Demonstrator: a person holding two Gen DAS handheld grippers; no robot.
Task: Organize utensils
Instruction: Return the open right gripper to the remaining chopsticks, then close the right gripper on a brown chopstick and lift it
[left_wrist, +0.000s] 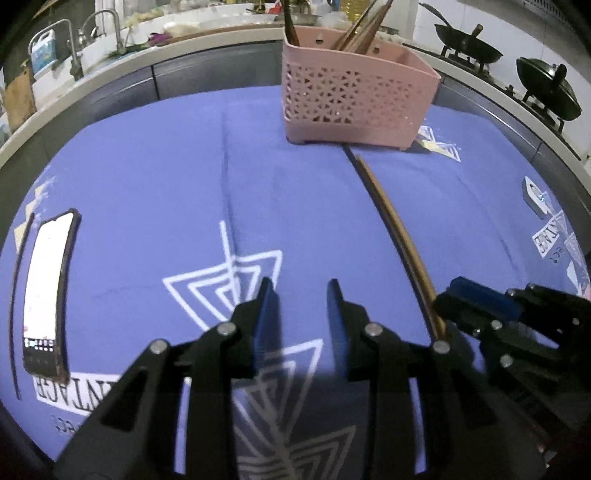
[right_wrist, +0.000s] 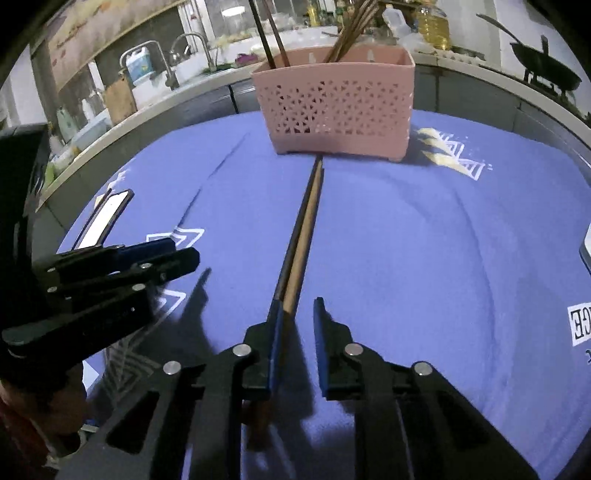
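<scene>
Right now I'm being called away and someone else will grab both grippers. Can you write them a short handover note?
Left gripper: open, empty, low over the blue cloth.
Right gripper: jaws apart; the pair of chopsticks lies on the cloth against its left finger, not clamped.
Chopsticks' far tips reach the foot of the pink utensil basket.
Done: several chopsticks already stand in the basket.
Left: grip this pair, lift it, stand it in the basket.
Mind the phone lying to the left.

Dim bluish indoor light, brighter kitchen background, dark shadows near the bottom, strong fisheye bending at edges
</scene>
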